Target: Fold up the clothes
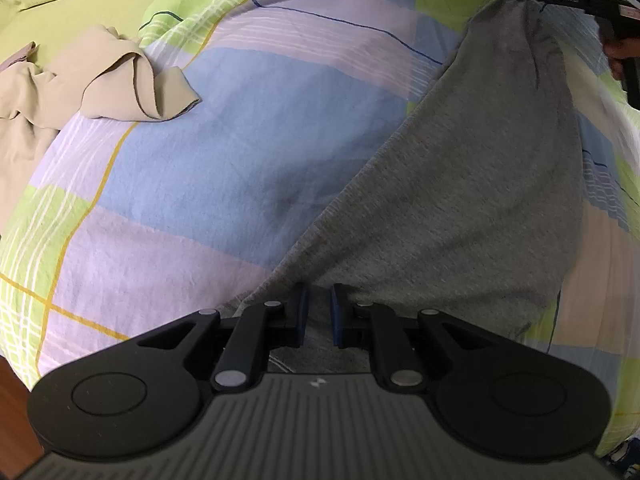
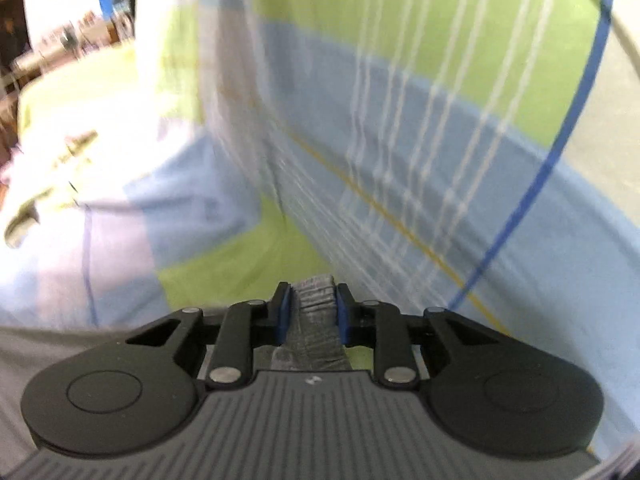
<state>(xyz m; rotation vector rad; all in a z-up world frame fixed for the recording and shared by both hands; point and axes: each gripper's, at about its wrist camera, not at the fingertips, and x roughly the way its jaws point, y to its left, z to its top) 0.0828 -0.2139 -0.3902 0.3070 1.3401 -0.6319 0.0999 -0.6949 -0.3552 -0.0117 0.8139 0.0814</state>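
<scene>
1. We hold the grey garment (image 1: 460,184) stretched above the checked bed cover (image 1: 200,152): the left hand-held gripper (image 1: 318,312) pinches one edge, the right hand-held gripper (image 2: 312,308) pinches a bunched end.
2. Next, we judge, lay it flat beside the beige garment (image 1: 120,80).

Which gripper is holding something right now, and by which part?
Both hold the grey garment: the left gripper pinches its near edge, the right gripper a bunched ribbed edge at the far end.
</scene>
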